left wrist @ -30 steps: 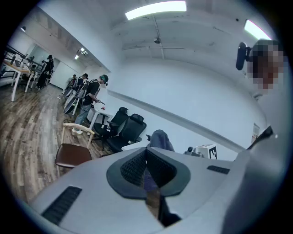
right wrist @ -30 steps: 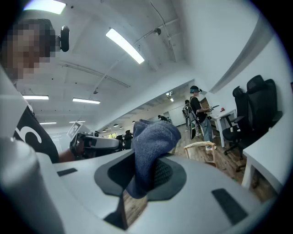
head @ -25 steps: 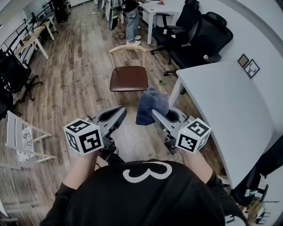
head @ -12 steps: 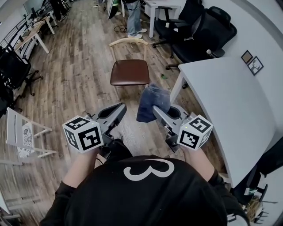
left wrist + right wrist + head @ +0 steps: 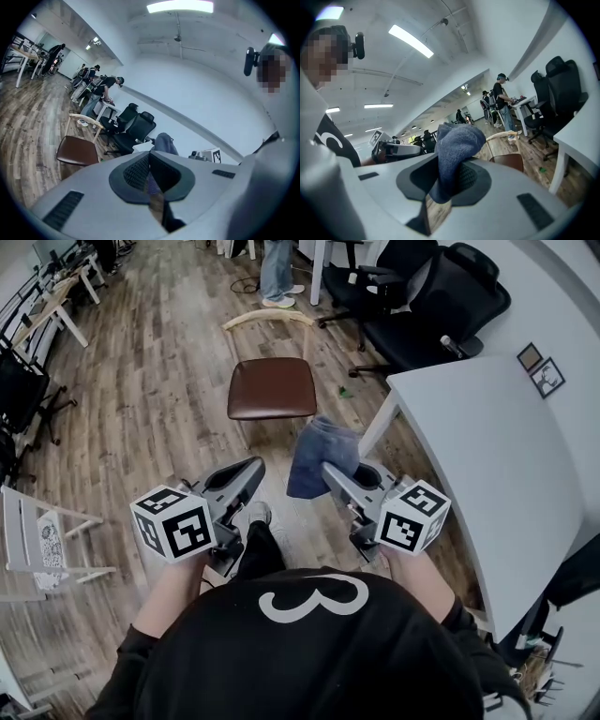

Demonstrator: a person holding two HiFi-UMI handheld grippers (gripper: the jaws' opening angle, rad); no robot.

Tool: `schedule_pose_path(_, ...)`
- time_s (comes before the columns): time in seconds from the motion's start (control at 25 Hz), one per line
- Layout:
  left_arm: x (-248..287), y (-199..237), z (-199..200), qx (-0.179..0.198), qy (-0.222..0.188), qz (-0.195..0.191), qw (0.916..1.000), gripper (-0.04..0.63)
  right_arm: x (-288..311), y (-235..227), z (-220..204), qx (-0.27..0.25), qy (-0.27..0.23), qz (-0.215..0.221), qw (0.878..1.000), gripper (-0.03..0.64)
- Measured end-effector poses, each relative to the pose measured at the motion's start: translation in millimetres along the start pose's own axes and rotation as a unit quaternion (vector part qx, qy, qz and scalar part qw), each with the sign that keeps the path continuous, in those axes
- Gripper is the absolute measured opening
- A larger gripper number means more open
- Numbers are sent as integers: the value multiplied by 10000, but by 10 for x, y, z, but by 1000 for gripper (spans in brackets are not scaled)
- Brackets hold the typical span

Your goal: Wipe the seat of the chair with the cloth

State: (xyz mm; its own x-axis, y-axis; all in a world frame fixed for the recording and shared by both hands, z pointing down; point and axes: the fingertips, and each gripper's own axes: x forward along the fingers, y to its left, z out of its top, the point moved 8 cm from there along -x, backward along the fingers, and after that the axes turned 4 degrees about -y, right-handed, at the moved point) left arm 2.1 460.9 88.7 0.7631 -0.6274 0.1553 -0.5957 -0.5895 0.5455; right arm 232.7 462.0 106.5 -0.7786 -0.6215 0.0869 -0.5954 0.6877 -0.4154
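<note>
The right gripper sits in the lower middle of the head view, its two grey jaws clamped on a crumpled blue-grey cloth. In the right gripper view the fabric bulges up out of the dark pads and a fold hangs down between them. The left gripper, just left of it in the frame, has its jaws pressed together with nothing between them, as the left gripper view shows. Both are held in the air above the wood-plank floor, in front of the person in the black shirt at the bottom edge. Above the cloth in the frame, and apart from it, stands the chair with a brown padded seat and a curved pale wooden backrest. A white table fills the right side, and black office chairs crowd the upper right.
</note>
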Motion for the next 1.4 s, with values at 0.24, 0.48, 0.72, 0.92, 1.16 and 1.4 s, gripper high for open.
schedule_pose_path(0.24, 376, 809, 408, -155, 174, -9, 9997, 14, 745, -494, 124, 230, 140, -218, 9994, 72)
schedule_pose_path(0.48, 744, 1816, 783, -565, 488, 130, 9971, 14, 1667, -1017, 199, 595, 427, -439, 9963, 72)
schedule_pose_path(0.72, 931, 2831, 1079, -987, 726, 259, 9921, 14, 2539, -1416, 281, 639, 783, -686, 9925, 72)
schedule_pose_path(0.92, 1074, 3321, 1272, -943, 864, 300, 9913, 14, 2937, -1626, 324, 752, 852, -779, 9905, 72)
schedule_pose_path(1.16, 1248, 3631, 1292, -1058, 936, 399, 9892, 14, 3244, -1839, 262, 852, 1079, -697, 9880, 72)
schedule_pose_path(1.4, 1336, 4010, 1153, -1514, 991, 868, 9797, 14, 3631, -2256, 139, 1266, 1404, -455, 9809, 72)
